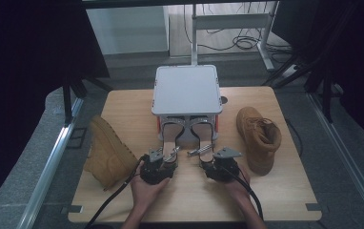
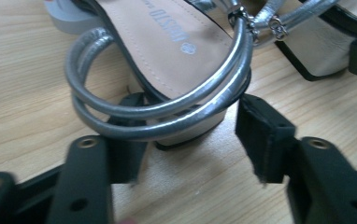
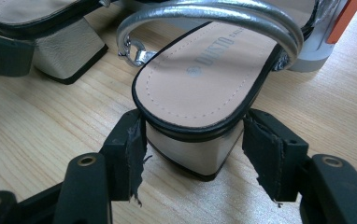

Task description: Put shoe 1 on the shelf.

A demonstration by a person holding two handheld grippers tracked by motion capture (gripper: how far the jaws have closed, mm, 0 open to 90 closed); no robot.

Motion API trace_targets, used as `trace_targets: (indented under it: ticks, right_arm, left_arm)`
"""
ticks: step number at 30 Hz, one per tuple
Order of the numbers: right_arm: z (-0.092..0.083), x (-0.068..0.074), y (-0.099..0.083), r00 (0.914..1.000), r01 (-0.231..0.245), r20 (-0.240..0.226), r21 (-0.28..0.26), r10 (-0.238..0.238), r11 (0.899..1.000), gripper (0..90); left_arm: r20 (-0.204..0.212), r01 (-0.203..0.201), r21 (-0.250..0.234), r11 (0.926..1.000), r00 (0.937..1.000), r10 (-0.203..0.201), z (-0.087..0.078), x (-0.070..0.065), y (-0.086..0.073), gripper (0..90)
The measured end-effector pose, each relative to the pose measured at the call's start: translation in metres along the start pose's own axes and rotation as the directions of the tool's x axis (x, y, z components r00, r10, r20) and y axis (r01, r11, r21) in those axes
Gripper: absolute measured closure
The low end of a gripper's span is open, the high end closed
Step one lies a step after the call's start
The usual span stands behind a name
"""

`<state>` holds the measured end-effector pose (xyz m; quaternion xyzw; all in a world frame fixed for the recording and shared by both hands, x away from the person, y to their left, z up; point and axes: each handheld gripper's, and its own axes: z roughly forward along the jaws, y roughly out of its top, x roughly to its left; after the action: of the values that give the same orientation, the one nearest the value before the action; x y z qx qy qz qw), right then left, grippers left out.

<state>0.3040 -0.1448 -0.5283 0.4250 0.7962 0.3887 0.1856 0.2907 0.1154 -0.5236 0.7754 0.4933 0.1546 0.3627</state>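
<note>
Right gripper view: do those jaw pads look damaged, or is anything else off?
Yes. The pads on the right gripper are torn, with ragged black flaps hanging off their edges beside the right sandal's block heel. In the left gripper view, the pad beside the left sandal is frayed too. Nothing spilled.

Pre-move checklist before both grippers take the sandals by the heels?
1. Left gripper straddles left sandal heel: ok.
2. Its jaws pressing the heel: cannot tell, the ankle strap hangs in the way.
3. Right gripper straddles right sandal heel: ok, the right jaw stands just off it.
4. Sandal toes under the grey box: ok.
5. Tan boots clear of both hands: ok.
</note>
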Motion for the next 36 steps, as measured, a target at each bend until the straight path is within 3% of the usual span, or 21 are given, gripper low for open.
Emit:
trace_targets:
  ticks: [5,10,19,28,36]
  right_arm:
    - [0.003,0.001,0.000,0.9998,0.018,0.000,0.006,-0.018,1.000,32.3]
    - [0.010,0.001,0.000,0.9999,0.010,0.008,0.012,-0.010,1.000,31.1]
    - [0.016,0.001,0.004,0.9999,0.001,0.011,0.004,-0.001,1.000,31.4]
    - [0.015,0.001,0.005,1.0000,-0.003,0.009,0.011,0.003,1.000,32.2]
    - [0.014,-0.001,0.008,0.9996,-0.029,-0.001,0.018,0.029,0.999,32.3]
  left_arm:
    - [-0.010,-0.022,-0.002,0.9998,0.9997,0.022,0.007,-0.001,-0.001,30.2]
    - [-0.029,-0.027,-0.034,0.9991,0.9992,0.026,0.010,0.000,0.003,30.4]
    - [-0.065,-0.029,-0.039,0.9988,0.9975,0.027,0.019,-0.002,0.007,33.6]
    - [-0.051,0.017,-0.068,0.9976,0.9985,-0.021,0.019,0.000,0.014,34.4]
    - [-0.073,0.034,-0.103,0.9941,0.9965,-0.042,0.023,0.006,0.029,36.1]
